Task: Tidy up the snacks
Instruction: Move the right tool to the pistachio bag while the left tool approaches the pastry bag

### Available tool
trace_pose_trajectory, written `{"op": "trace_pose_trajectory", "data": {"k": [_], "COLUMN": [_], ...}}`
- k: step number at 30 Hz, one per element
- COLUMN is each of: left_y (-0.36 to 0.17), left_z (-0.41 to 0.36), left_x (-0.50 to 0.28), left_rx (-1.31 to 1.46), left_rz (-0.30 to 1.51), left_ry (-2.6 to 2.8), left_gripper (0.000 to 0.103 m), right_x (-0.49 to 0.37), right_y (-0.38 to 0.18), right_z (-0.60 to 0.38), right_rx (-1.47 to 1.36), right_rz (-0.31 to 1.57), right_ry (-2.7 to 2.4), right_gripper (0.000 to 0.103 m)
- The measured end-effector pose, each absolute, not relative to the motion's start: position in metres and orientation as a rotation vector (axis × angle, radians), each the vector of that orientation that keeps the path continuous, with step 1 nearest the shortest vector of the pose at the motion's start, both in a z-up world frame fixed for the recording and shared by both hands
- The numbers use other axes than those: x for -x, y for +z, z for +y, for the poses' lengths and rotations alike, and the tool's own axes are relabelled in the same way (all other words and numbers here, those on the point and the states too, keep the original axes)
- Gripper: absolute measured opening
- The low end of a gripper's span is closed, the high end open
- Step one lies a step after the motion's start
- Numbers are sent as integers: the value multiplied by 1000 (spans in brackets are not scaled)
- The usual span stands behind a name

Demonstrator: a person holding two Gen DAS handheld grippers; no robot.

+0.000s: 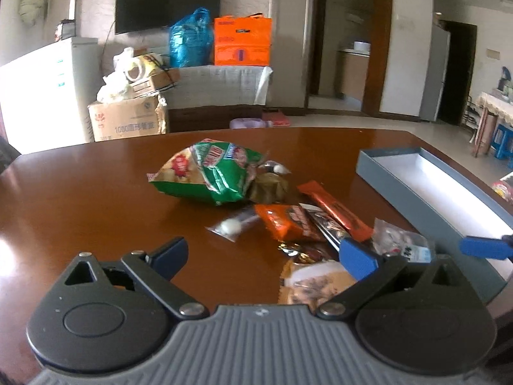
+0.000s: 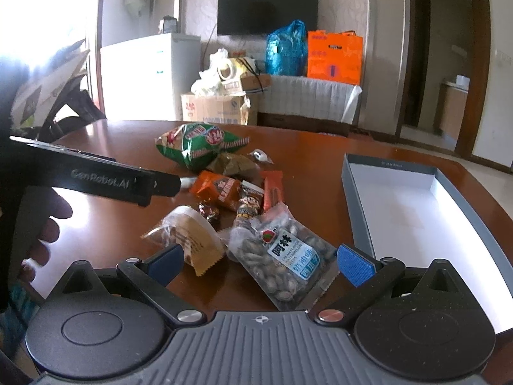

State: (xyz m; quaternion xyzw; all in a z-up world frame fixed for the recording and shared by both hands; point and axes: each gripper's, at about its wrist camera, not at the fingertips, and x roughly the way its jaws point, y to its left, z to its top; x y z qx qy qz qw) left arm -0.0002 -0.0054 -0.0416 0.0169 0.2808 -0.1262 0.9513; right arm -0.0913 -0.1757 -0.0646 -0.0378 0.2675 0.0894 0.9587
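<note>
Several snack packs lie in a loose pile on the brown table (image 1: 80, 192). A big green chip bag (image 1: 211, 173) (image 2: 195, 144) is farthest. Nearer are an orange pack (image 1: 282, 221) (image 2: 218, 189), an orange bar (image 1: 336, 211) (image 2: 272, 189), a clear bag of seeds (image 2: 285, 263) (image 1: 400, 240) and a tan pastry pack (image 2: 192, 240) (image 1: 314, 282). A grey box (image 2: 352, 199) (image 1: 410, 189) with a white inside stands open and empty at the right. My left gripper (image 1: 263, 256) is open above the table, left of the pile. My right gripper (image 2: 261, 263) is open, its fingers on either side of the seed bag.
The left tool's black body (image 2: 105, 179) and the hand holding it reach in from the left in the right wrist view. Beyond the table are a cardboard box (image 1: 125, 122), a white fridge (image 1: 41, 89) and a TV (image 1: 166, 0).
</note>
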Motion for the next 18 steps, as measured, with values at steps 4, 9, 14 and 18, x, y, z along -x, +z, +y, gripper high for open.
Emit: {"op": "trace_pose_trajectory", "data": {"k": [4,9,14,18], "left_y": [-48,-53,-59,-62], "left_z": [-13,-20,-32,-35], "left_x": [0,-1,-2,-6], "left_rx": [-53,-28,-43,-28], "left_rz": [590,606,601,622], "left_ry": [-241,-220,-250,-275], "left_gripper": [102,102,96,79], "right_x": [87,82,73,67], "right_y": [-69,-70,-76,-79], "right_z": [-174,-176,-182,-185], "right_rx": [90,96,84,73], "right_rz": [545,531,553,559], "right_ry": [194,195,182,182], "right_gripper": [103,103,103,103]}}
